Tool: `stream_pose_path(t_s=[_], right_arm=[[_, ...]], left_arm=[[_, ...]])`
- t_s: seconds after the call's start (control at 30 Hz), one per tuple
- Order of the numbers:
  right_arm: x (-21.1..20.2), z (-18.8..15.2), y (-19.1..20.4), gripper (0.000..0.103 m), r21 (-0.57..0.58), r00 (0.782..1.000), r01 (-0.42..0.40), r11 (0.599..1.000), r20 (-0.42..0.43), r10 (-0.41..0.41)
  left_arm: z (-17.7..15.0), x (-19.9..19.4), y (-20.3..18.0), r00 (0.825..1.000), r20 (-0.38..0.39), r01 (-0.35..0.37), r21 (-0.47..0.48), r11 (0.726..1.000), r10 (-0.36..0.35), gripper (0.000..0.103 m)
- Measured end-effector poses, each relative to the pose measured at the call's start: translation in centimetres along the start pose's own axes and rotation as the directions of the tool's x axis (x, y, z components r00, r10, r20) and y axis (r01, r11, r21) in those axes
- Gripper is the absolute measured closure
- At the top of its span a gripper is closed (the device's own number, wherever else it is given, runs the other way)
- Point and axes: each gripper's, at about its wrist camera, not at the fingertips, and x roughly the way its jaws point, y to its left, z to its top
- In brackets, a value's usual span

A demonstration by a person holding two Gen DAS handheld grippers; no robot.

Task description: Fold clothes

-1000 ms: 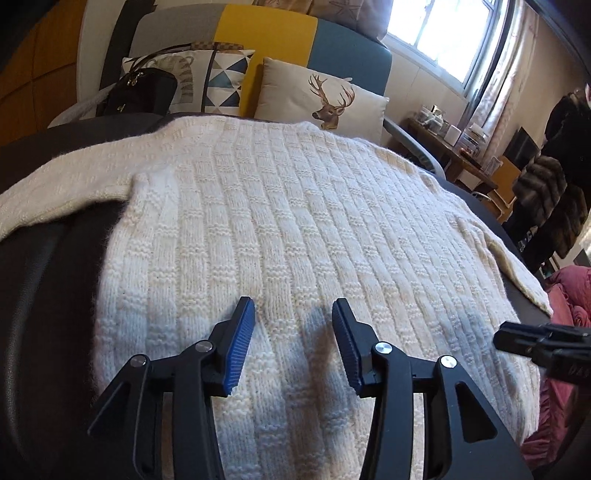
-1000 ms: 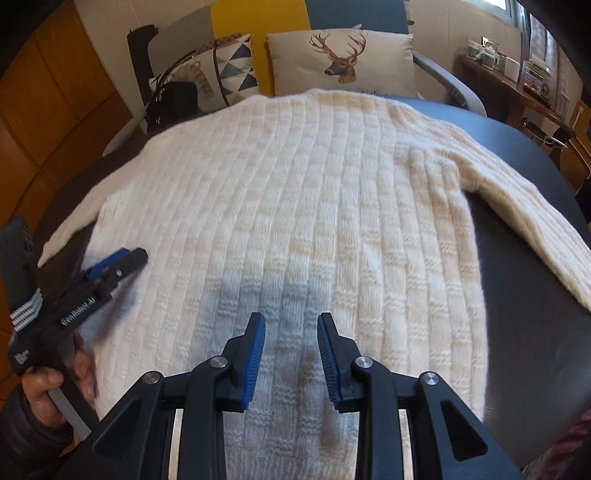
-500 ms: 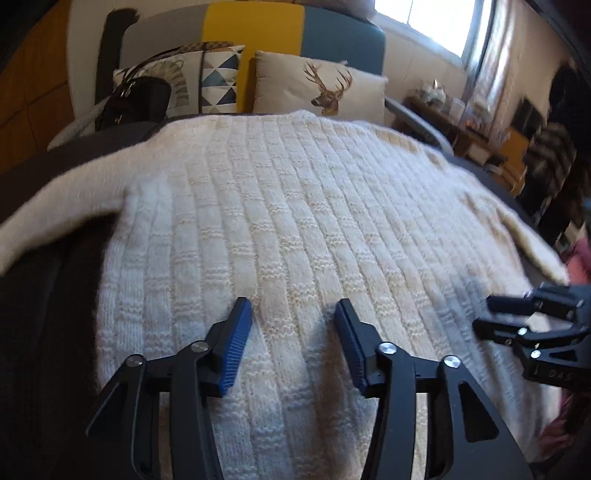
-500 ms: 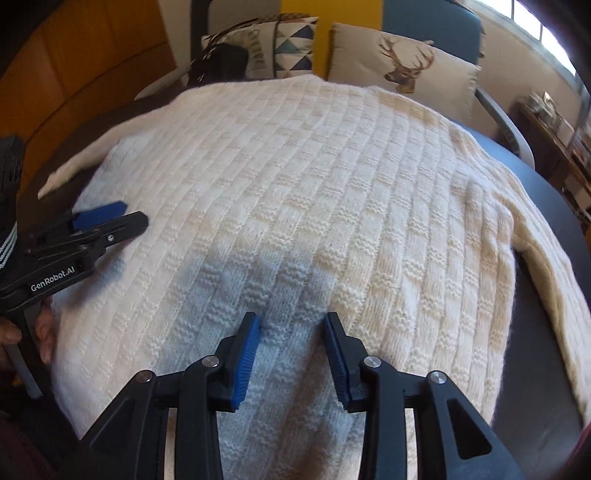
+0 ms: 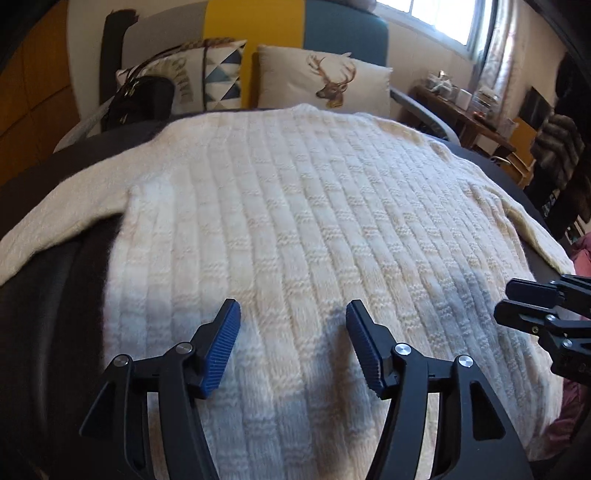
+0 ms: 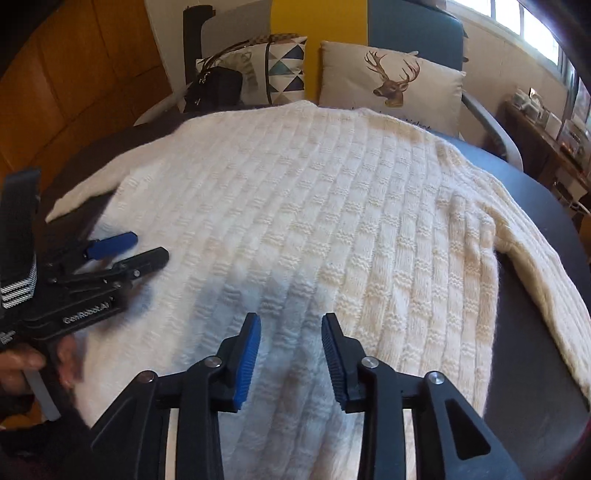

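Two grippers hover over one cream knit sweater (image 5: 295, 229), which lies spread flat ahead of and beneath them. The left gripper (image 5: 291, 347) and the right gripper (image 6: 290, 354) both stand parted, grasping nothing. The sweater rests on a dark table (image 6: 535, 369); beyond it a deer cushion (image 6: 391, 85) leans on a sofa (image 5: 343, 33).

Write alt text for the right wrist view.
A cream knit sweater lies spread flat on a dark table, with the open right gripper above its near hem. The left gripper reaches in from the left.
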Motion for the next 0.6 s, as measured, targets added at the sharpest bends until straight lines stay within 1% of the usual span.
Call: stream_pose_path(t_s=[0.07, 0.1, 0.13, 0.2, 0.3, 0.37, 0.47, 0.5, 0.57, 0.6], right_arm=[[0.4, -0.3, 0.0, 0.062, -0.027, 0.997, 0.077, 0.997, -0.012, -0.077], [1.2, -1.1, -0.6, 0.062, 0.000, 0.993, 0.101, 0.995, -0.057, -0.101], [2.1, -1.6, -1.4, 0.062, 0.027, 0.988, 0.110, 0.994, -0.111, -0.106], [1.7, -2.5, -2.2, 0.062, 0.078, 0.993, 0.092, 0.993, -0.078, -0.086], [1.4, -2.9, -2.2, 0.060, 0.106, 0.993, 0.079, 0.991, -0.098, -0.068], [1.3, -2.8, -1.7, 0.060, 0.069, 0.990, 0.077, 0.995, -0.121, -0.068], [0.8, -2.4, -1.8, 0.061, 0.050, 0.983, 0.014, 0.999, -0.182, -0.005], [0.5, -2.0, -2.1, 0.064, 0.046, 0.981, -0.004, 0.999, -0.192, 0.013], [-0.8, -0.7, -3.4, 0.064, 0.064, 0.990, 0.010, 0.998, -0.143, 0.000], [-1.2, 0.2, -4.1, 0.064, 0.076, 0.992, 0.003, 0.997, -0.123, 0.006]], left_arm=[[-0.4, 0.2, -0.3, 1.000, 0.005, -0.023, 0.044, 0.999, 0.023, 0.040], [-0.8, 0.2, -0.6, 0.999, 0.023, -0.041, 0.082, 0.996, 0.039, 0.040], [-1.3, 0.0, -0.9, 0.997, 0.047, -0.060, 0.118, 0.991, 0.055, 0.040], [-1.4, -0.1, -0.9, 0.997, 0.061, -0.057, 0.129, 0.990, 0.049, 0.040], [-1.2, -0.1, -0.1, 0.998, 0.063, -0.028, 0.117, 0.993, 0.021, 0.040], [-1.3, -0.3, 0.3, 0.998, 0.069, -0.021, 0.134, 0.991, 0.012, 0.040], [-1.3, -0.8, 1.9, 0.998, 0.065, 0.001, 0.150, 0.989, -0.011, 0.040], [-1.2, -1.1, 2.6, 0.998, 0.064, 0.005, 0.137, 0.991, -0.014, 0.040], [-0.6, -2.2, 4.3, 0.996, 0.071, 0.041, 0.057, 0.998, -0.045, 0.040], [0.0, -2.4, 4.8, 0.995, 0.073, 0.060, 0.012, 0.998, -0.061, 0.040]])
